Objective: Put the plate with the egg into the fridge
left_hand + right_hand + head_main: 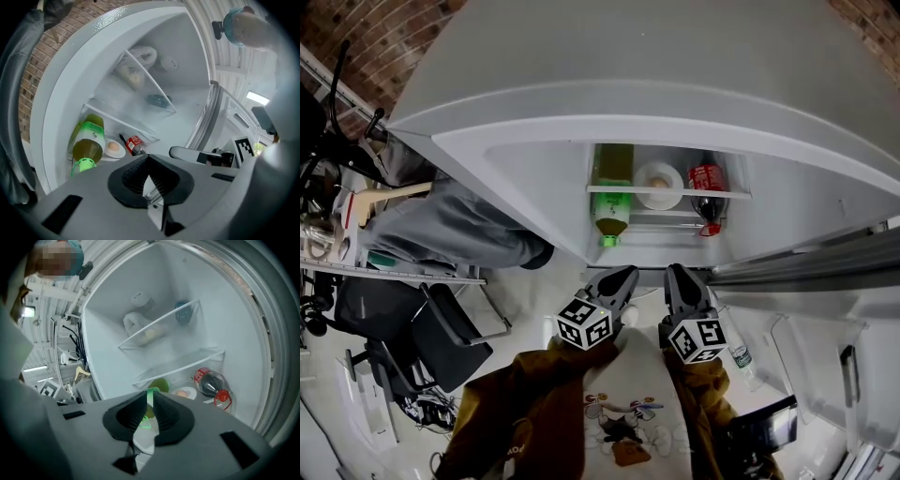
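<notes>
Left gripper [149, 160]: jaws closed together, nothing between them, touching nothing. Right gripper [148, 403]: jaws closed to a thin slit, empty; only green from a bottle behind shows through the slit. In the head view both grippers are held side by side, left [615, 279] and right [682, 281], just before the open fridge [534, 187]. Plate [658, 185]: white, bearing one egg [113, 146], on the fridge's low shelf at 12 o'clock from the grippers and apart from both; at 10 o'clock from the jaws in the left gripper view [114, 150], at 1 o'clock in the right gripper view [186, 393]. Green bottle [611, 202]: at the plate's 9 o'clock, just beside it. Cola bottle [707, 192]: red label and cap, at the plate's 3 o'clock. Glass shelves above hold pale items, too blurred to name. Room: brick wall [384, 37] at 10 o'clock, a seated person's grey trouser leg [450, 225] at 9 o'clock, a black chair [441, 328] at 8 o'clock.
</notes>
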